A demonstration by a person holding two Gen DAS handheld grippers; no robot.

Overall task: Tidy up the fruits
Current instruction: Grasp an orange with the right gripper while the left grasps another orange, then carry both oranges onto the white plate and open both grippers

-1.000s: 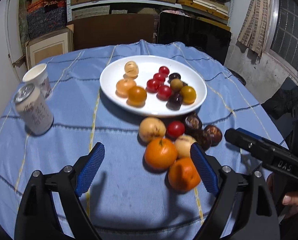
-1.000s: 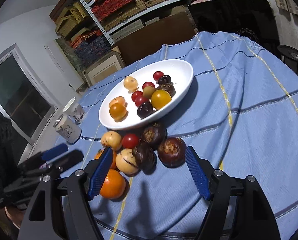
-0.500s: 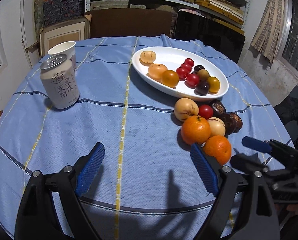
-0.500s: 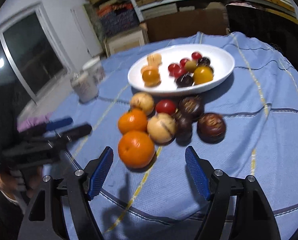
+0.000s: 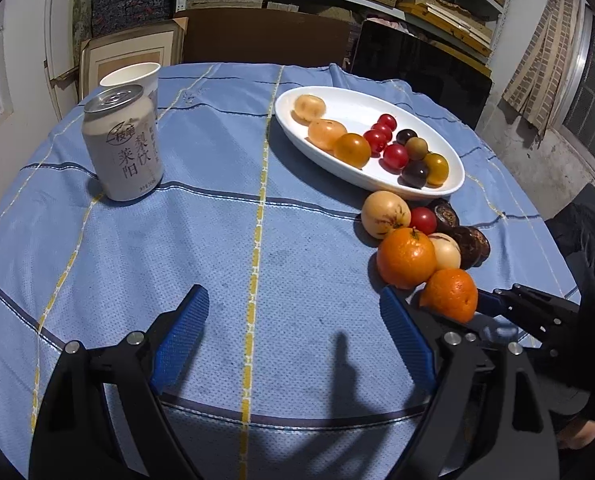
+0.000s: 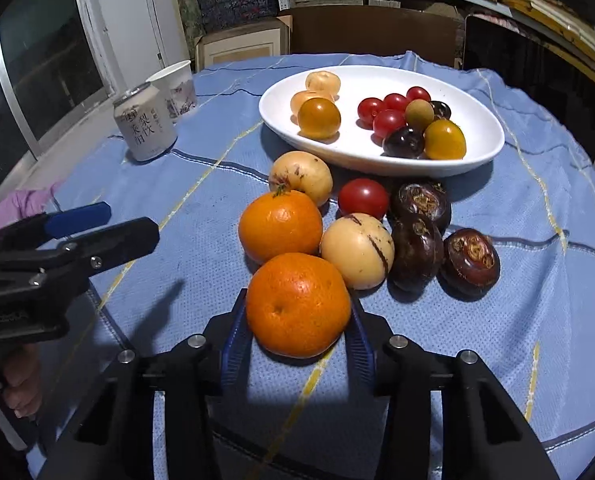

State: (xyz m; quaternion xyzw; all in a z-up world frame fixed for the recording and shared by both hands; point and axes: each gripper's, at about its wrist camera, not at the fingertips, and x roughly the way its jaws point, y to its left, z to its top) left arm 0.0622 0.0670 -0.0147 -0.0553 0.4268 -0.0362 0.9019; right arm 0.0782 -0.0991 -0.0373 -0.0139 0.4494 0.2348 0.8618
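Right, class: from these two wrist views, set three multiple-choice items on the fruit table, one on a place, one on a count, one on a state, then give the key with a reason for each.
1. Where is the drink can?
A. on the white plate
B. on the blue cloth beside a paper cup
C. between the left jaws

2. How many oranges lie on the cloth, off the plate?
A. one
B. two
C. four

3. What is between the right gripper's jaws?
A. nothing
B. a red tomato
C. the nearest orange

Key: B, the can stands on the cloth with the paper cup just behind it. B, only the nearest orange and the second orange sit outside the plate. C, the jaws are closing with both blue pads against that orange's sides.
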